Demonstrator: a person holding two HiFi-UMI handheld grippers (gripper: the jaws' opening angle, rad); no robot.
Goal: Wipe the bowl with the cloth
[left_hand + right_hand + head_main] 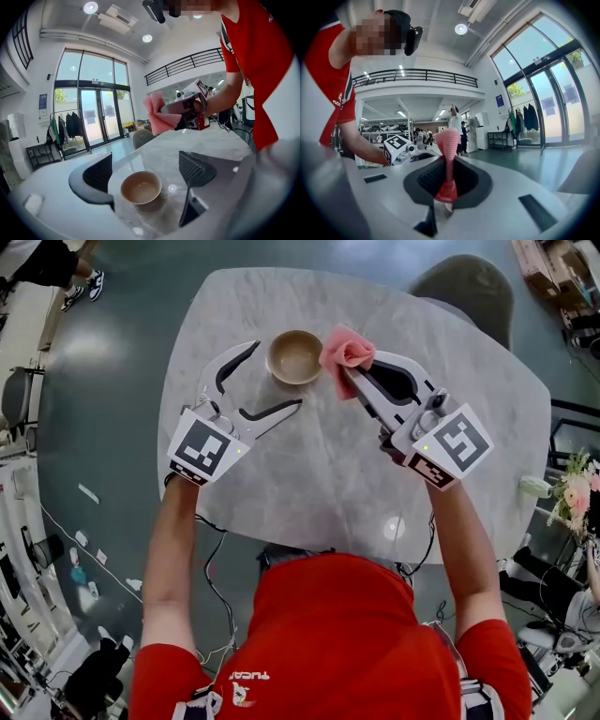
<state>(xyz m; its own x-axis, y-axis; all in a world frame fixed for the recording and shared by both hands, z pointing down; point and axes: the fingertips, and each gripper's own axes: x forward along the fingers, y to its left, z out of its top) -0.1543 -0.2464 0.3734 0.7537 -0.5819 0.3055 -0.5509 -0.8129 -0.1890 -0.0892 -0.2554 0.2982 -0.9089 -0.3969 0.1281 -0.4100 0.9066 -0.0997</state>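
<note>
Left of centre in the head view, the left gripper (274, 375) has its fingers released and spread wide. The bowl (294, 356) stands upright on the marble tabletop (319, 474) at upper centre, in line with the gap between those fingers, with neither pad pressing on it. Just right of the bowl, the right gripper (349, 373) has its fingers clenched on the pink cloth (345, 348), which is bunched at the fingertips and held off the tabletop.
</note>
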